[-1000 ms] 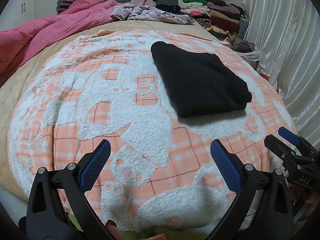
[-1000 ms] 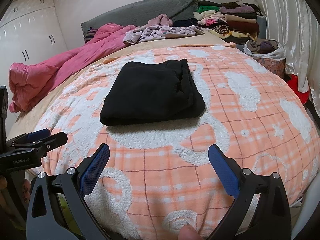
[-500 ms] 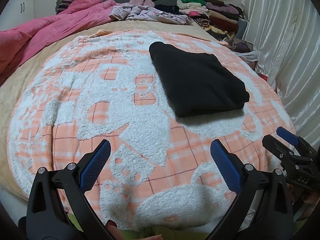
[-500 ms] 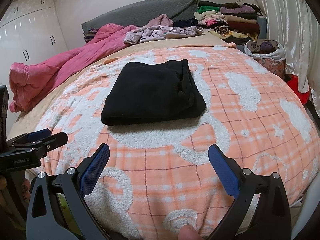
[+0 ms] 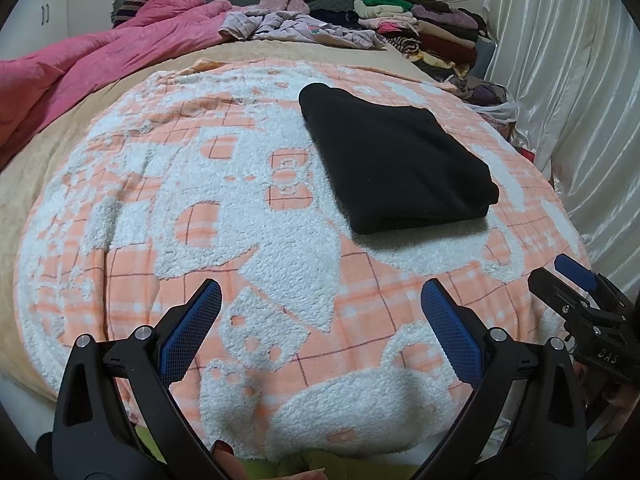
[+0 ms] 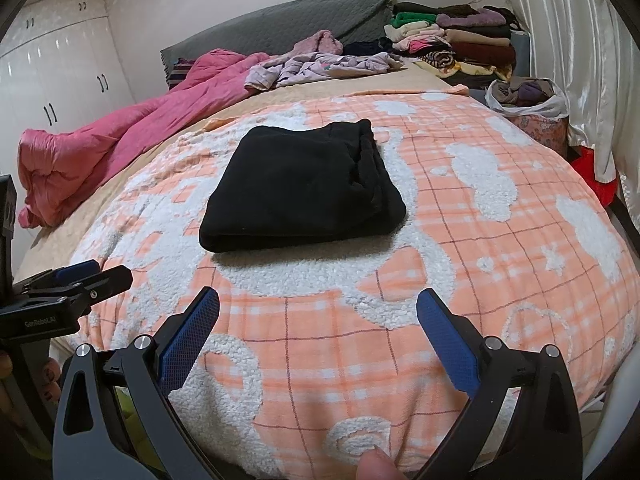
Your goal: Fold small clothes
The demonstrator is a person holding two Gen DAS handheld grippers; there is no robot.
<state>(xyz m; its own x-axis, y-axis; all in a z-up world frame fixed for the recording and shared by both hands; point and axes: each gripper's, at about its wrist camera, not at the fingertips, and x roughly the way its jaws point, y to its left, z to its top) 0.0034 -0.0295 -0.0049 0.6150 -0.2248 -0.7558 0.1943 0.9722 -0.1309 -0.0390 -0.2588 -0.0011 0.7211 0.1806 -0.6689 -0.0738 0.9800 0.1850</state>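
A black garment (image 5: 394,160) lies folded into a thick rectangle on the orange and white fleece blanket (image 5: 248,216); it also shows in the right wrist view (image 6: 300,188). My left gripper (image 5: 320,300) is open and empty, held over the blanket's near edge, short of the garment. My right gripper (image 6: 318,306) is open and empty, also near the front edge, below the garment. Each gripper shows at the edge of the other's view.
A pink quilt (image 5: 80,60) lies at the far left. Loose lilac clothes (image 5: 304,28) and a stack of folded clothes (image 5: 424,36) sit at the head of the bed. A bag of clothes (image 6: 528,100) and white curtains (image 5: 572,92) are on the right.
Both grippers have drifted back slightly; the garment looks a little farther away. The garment has not moved and both grippers stay open.
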